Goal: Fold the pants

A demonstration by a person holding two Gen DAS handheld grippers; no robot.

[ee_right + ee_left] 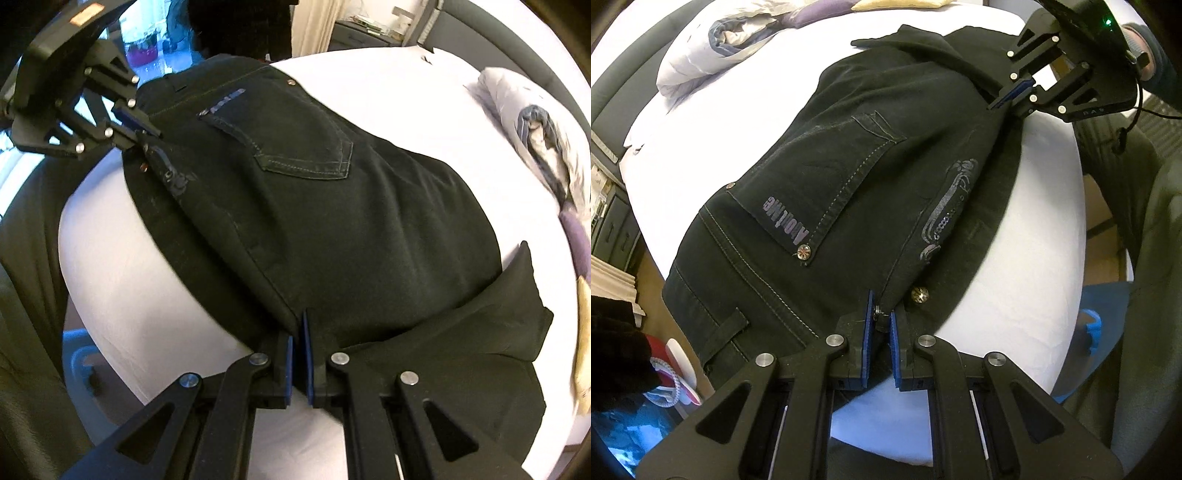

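Observation:
Black jeans (857, 177) lie folded lengthwise on a white bed (1034, 229), back pocket up; they also show in the right wrist view (332, 229). My left gripper (882, 314) is shut on the waist edge by the zipper and a metal button. My right gripper (298, 332) is shut on the jeans' near edge at the thigh, where a leg folds back. Each gripper shows in the other's view: the right one (1015, 96), the left one (144, 136).
A bundled grey and white duvet (713, 48) lies at the far side of the bed, also in the right wrist view (543, 122). A purple cushion (576, 236) sits beside it. Floor clutter (676, 373) and a dresser (613, 221) stand off the bed's edge.

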